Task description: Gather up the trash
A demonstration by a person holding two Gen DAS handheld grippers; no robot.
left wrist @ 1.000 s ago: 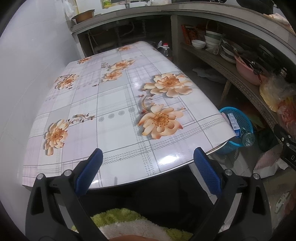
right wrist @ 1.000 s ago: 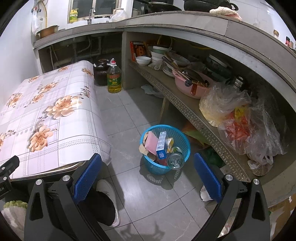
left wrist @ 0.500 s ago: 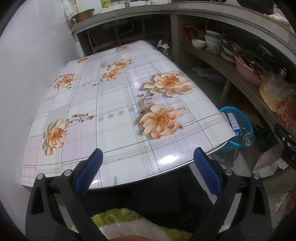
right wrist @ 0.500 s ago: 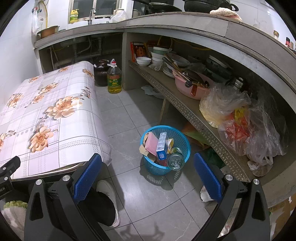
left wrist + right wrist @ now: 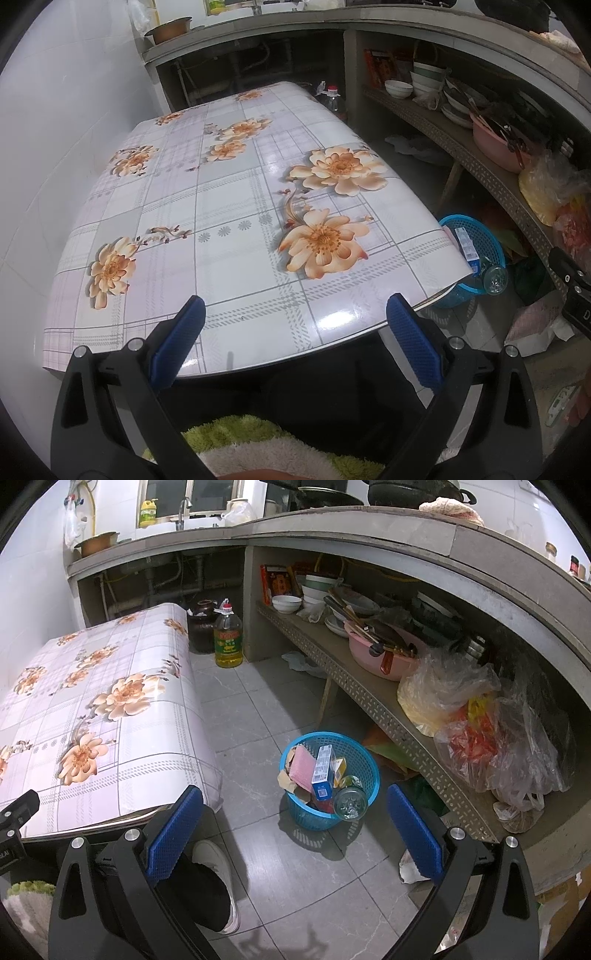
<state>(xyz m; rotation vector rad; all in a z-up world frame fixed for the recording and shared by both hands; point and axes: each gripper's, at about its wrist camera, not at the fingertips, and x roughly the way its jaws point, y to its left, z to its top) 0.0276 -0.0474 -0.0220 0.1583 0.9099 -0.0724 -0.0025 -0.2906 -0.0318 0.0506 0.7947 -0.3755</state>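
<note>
A blue plastic basket (image 5: 364,766) stands on the grey floor tiles, holding a pink packet (image 5: 301,770), a blue and white carton (image 5: 323,773), a glass jar (image 5: 350,803) and other scraps. The same basket (image 5: 484,236) shows past the table's right corner in the left wrist view. My right gripper (image 5: 295,825) hangs open above the floor, near side of the basket, with nothing between its blue pads. My left gripper (image 5: 295,341) is open too, over the near edge of the flowered table (image 5: 229,206), holding nothing.
A low shelf (image 5: 369,701) along the right carries bowls, a pink basin (image 5: 380,657) and plastic bags (image 5: 480,731). An oil bottle (image 5: 228,638) and a dark jar (image 5: 201,627) stand on the floor behind the table. A white shoe (image 5: 218,864) sits under my right gripper.
</note>
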